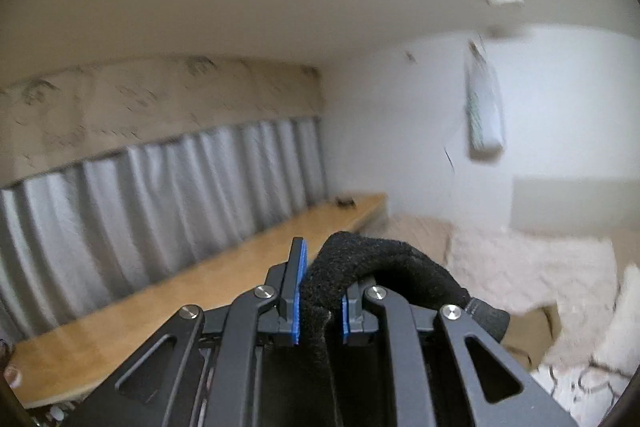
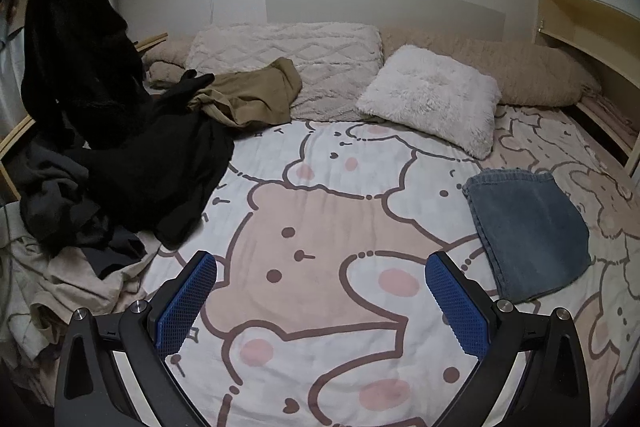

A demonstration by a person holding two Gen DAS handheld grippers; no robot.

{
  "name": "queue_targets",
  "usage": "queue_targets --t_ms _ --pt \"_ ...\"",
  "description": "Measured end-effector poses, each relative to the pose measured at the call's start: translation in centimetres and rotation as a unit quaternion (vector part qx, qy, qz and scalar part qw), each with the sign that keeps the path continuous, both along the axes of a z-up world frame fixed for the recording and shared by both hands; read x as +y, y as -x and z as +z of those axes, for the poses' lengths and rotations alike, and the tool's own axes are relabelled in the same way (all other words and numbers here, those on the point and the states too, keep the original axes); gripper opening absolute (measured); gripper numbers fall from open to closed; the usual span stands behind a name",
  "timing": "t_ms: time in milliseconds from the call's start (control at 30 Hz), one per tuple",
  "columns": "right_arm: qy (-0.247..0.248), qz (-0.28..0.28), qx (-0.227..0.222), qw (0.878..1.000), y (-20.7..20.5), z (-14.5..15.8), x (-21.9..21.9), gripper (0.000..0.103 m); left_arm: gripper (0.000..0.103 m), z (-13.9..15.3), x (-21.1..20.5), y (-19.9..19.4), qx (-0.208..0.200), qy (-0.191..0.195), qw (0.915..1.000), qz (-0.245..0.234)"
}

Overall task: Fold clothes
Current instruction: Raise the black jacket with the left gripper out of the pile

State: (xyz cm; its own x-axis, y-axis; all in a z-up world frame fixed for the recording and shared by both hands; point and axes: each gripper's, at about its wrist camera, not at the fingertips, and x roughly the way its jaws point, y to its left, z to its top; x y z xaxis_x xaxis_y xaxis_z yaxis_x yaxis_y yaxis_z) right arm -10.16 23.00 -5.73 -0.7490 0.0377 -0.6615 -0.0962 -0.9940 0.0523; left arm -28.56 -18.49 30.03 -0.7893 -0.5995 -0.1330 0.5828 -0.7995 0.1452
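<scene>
Left gripper (image 1: 320, 301): fingers nearly closed, pinching a black garment (image 1: 360, 267), raised high, camera facing the wall and grey curtain (image 1: 160, 195). In the right wrist view that black garment hangs at 10 o'clock, its lower part draping onto the clothes pile (image 2: 80, 219) at the bed's left edge. Right gripper (image 2: 322, 301): fingers spread wide, holding nothing, over the cartoon-print bedsheet (image 2: 320, 211). Folded jeans (image 2: 528, 231) lie at 3 o'clock. Khaki garment (image 2: 252, 95) at 11 o'clock beside the pillows (image 2: 432, 95).
</scene>
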Motion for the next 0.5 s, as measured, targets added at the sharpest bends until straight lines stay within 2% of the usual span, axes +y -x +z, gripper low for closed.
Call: queue_targets --t_ms 100,233,400,500 --pt "-0.001 0.002 0.007 1.000 -0.2 0.4 -0.1 0.103 0.014 4.3 0.6 -3.3 0.029 0.038 0.9987 0.015" --pt "0.008 0.011 0.020 1.000 -0.8 1.3 -0.4 0.103 0.014 8.8 3.4 -7.2 0.064 0.098 0.9930 0.019" --pt "0.007 0.023 0.050 0.998 -2.2 2.8 -1.1 0.103 0.014 14.0 8.6 -13.3 0.112 0.146 0.9828 -0.009" --pt "0.013 0.017 0.069 0.997 -3.4 4.0 -0.3 0.103 0.014 15.7 12.4 -16.7 0.135 0.183 0.9732 -0.032"
